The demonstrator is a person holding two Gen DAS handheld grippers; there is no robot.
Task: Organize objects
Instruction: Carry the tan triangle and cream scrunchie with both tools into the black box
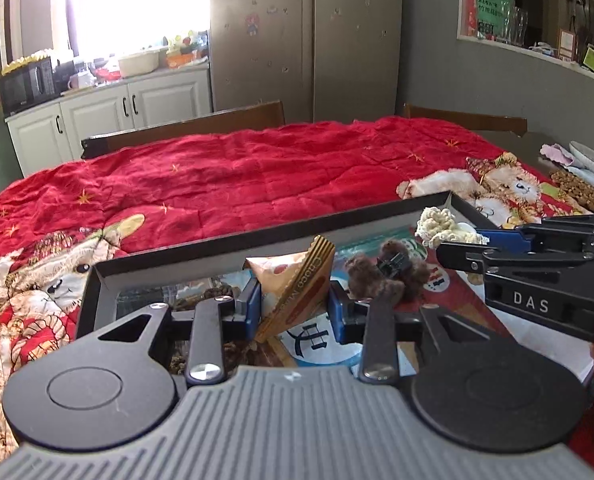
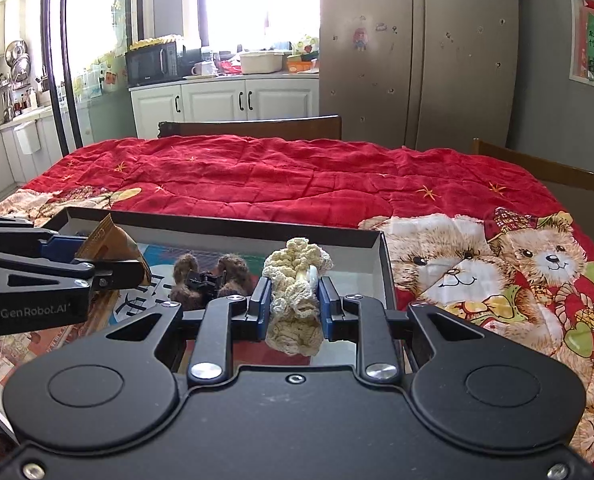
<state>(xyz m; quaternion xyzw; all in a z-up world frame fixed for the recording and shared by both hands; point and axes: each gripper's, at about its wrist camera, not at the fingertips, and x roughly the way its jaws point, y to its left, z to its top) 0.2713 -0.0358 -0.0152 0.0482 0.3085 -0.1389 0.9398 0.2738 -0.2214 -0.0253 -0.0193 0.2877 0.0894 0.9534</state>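
A shallow black tray (image 1: pixel 257 236) (image 2: pixel 233 226) lies on the red quilt. My left gripper (image 1: pixel 295 300) is shut on a tan snack packet (image 1: pixel 297 284), held tilted over the tray's left part; the packet also shows in the right wrist view (image 2: pixel 109 240). My right gripper (image 2: pixel 293 300) is shut on a cream crocheted scrunchie (image 2: pixel 297 280) over the tray's right part; it also shows in the left wrist view (image 1: pixel 437 226). A brown fuzzy hair claw clip (image 1: pixel 385 272) (image 2: pixel 213 274) lies in the tray between the two grippers.
The red teddy-bear quilt (image 1: pixel 237 176) (image 2: pixel 297 176) covers the table. Wooden chair backs (image 1: pixel 185 128) (image 2: pixel 253 126) stand at the far edge. A plate (image 1: pixel 593 158), a cloth and a brown mat sit at the far right. A fridge (image 1: pixel 305 40) and kitchen cabinets stand behind.
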